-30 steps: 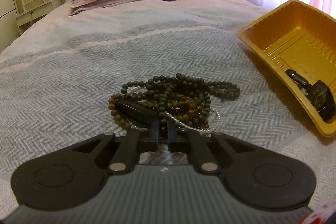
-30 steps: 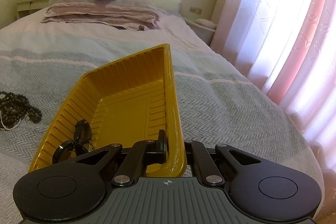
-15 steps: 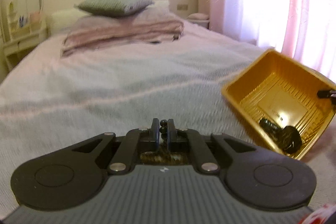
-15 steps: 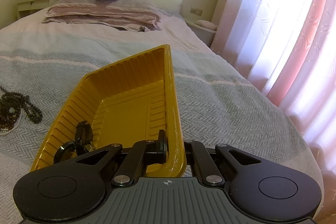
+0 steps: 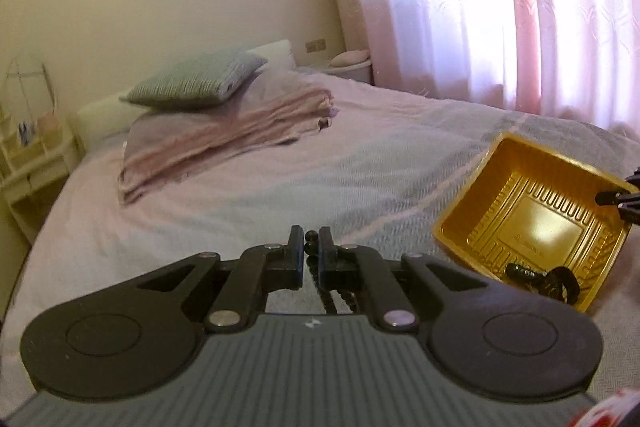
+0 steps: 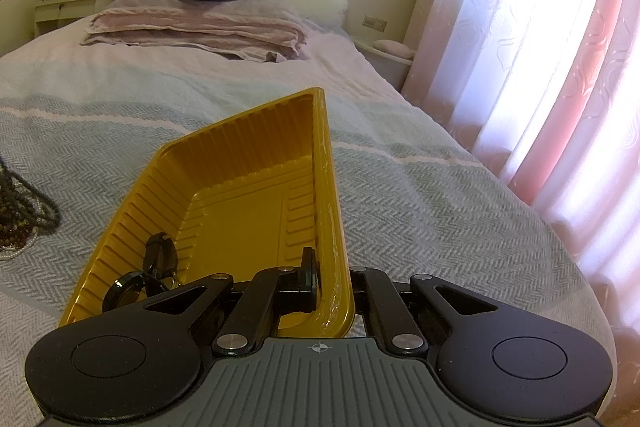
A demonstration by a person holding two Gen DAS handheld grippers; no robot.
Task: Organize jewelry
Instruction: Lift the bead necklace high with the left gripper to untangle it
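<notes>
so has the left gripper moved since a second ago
Yes. The left gripper has risen, shut on the dark bead necklaces. The grey herringbone bedspread has dropped away, and the yellow plastic tray now sits lower right.

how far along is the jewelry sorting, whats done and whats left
Done: dark pieces already lie in the yellow tray. In hand: the left hand-held gripper pinches a bead strand; the right hand-held gripper clamps the tray's rim. Left: beads touching the bedspread.
</notes>
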